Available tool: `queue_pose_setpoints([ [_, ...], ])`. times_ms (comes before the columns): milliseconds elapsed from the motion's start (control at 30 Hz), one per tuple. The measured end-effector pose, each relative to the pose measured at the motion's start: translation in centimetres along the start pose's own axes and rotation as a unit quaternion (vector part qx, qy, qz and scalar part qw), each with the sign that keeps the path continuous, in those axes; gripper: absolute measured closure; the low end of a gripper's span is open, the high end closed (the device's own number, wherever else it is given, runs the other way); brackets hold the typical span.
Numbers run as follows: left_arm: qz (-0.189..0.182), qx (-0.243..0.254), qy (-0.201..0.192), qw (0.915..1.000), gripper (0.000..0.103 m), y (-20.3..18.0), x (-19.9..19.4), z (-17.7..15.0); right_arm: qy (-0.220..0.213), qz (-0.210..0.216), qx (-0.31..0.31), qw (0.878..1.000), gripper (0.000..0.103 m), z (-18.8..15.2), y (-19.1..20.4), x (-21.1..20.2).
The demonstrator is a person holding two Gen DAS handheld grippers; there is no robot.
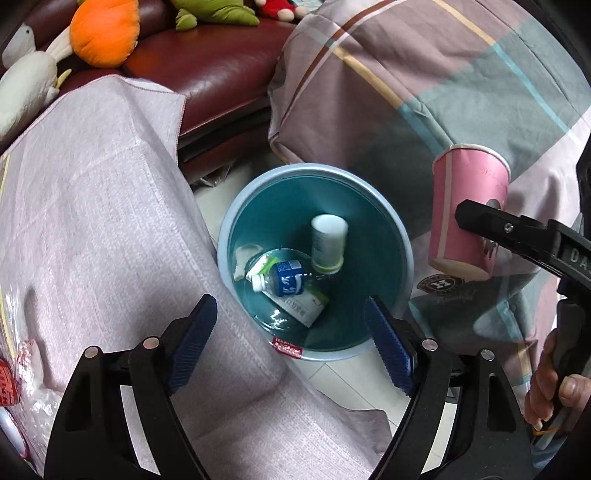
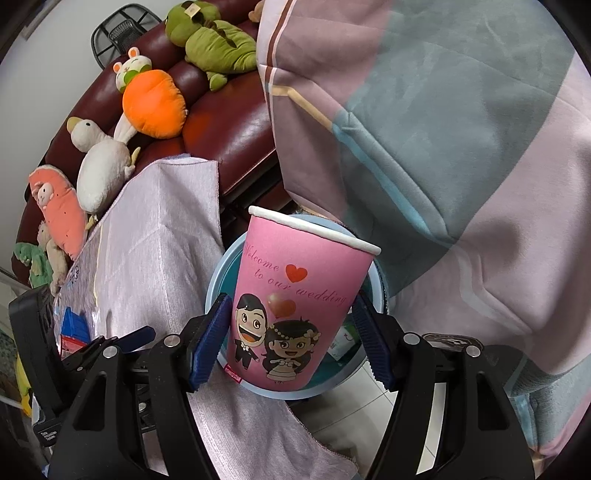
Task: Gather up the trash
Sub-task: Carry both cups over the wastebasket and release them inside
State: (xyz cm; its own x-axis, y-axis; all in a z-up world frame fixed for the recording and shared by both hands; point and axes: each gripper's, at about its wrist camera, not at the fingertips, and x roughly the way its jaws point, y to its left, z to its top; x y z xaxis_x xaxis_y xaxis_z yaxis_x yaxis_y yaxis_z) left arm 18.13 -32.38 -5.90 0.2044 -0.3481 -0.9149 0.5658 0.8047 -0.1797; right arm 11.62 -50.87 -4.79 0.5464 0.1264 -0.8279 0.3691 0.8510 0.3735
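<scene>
A blue trash bin (image 1: 391, 236) stands on the floor beside a table draped in a pale cloth (image 1: 92, 206). Inside it lie a white bottle (image 1: 328, 240), a blue-labelled plastic bottle (image 1: 286, 282) and a small box (image 1: 303, 306). My left gripper (image 1: 291, 332) is open and empty above the bin's near rim. My right gripper (image 2: 291, 336) is shut on a pink paper cup (image 2: 295, 306), held upright over the bin (image 2: 221, 273). In the left wrist view the cup (image 1: 465, 210) hangs to the right of the bin, above its rim level.
A dark red sofa (image 1: 214, 70) with plush toys (image 1: 105, 31) stands behind the bin. A striped quilt (image 1: 424, 81) hangs close on the bin's right. Packets (image 2: 74, 328) lie on the table at left. White floor tiles (image 1: 354, 384) show near the bin.
</scene>
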Motion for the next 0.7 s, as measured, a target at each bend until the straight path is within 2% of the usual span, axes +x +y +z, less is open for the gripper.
queue_pose_setpoints([
  [433, -0.004, -0.021, -0.015, 0.9997, 0.020, 2.2, -2.5, -1.5, 0.021, -0.007, -0.022, 1.000, 0.038, 0.3, 1.9, 1.9],
  [533, -0.006, -0.025, -0.015, 0.9996, 0.020, 2.6, -2.6, -1.7, 0.032, -0.011, -0.040, 0.999, 0.034, 0.2, 2.9, 2.5],
  [567, -0.007, -0.026, -0.016, 0.9995, 0.020, 2.7, -2.7, -1.8, 0.033, -0.014, -0.043, 0.998, 0.029, 0.2, 3.1, 2.6],
  [700, -0.010, -0.030, -0.019, 0.9993, 0.020, 3.4, -3.3, -2.3, 0.039, -0.025, -0.037, 0.998, 0.026, 0.0, 3.4, 2.8],
])
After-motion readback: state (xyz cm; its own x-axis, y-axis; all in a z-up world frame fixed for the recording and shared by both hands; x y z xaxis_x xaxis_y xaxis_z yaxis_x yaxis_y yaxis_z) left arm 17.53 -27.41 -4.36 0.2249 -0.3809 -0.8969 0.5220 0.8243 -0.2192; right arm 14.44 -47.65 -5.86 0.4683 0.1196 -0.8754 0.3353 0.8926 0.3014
